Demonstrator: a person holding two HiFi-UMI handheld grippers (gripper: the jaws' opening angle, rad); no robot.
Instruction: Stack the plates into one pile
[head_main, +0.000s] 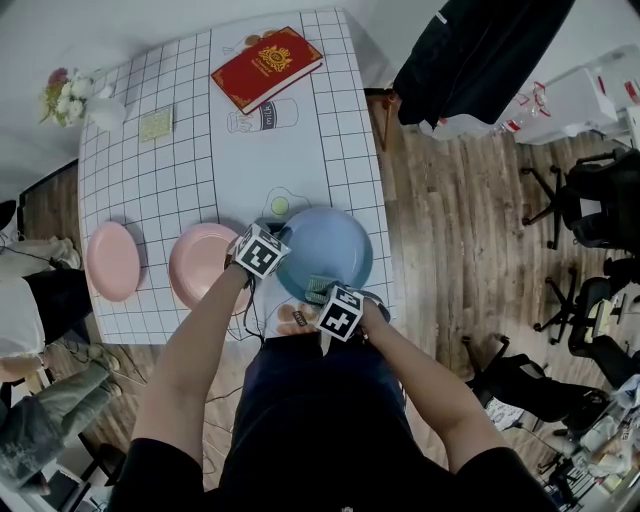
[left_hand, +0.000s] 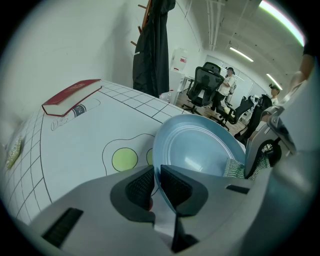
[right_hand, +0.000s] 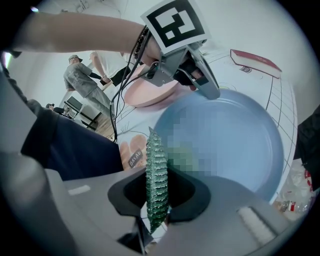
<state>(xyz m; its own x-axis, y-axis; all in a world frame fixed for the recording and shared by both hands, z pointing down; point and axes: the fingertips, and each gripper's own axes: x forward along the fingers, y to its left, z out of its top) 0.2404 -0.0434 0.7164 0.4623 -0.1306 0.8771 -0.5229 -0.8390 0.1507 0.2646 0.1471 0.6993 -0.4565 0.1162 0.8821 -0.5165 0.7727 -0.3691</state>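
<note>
Covering the right edge of one pink plate (head_main: 200, 262) at centre left of the head view, the left gripper (head_main: 280, 233) clamps the left rim of the blue plate (head_main: 335, 245). The right gripper (head_main: 326, 292), at that plate's lower rim, grips a green ribbed piece (right_hand: 156, 175) seen edge-on; its full shape is unclear. A second pink plate (head_main: 113, 260) lies at far left.
</note>
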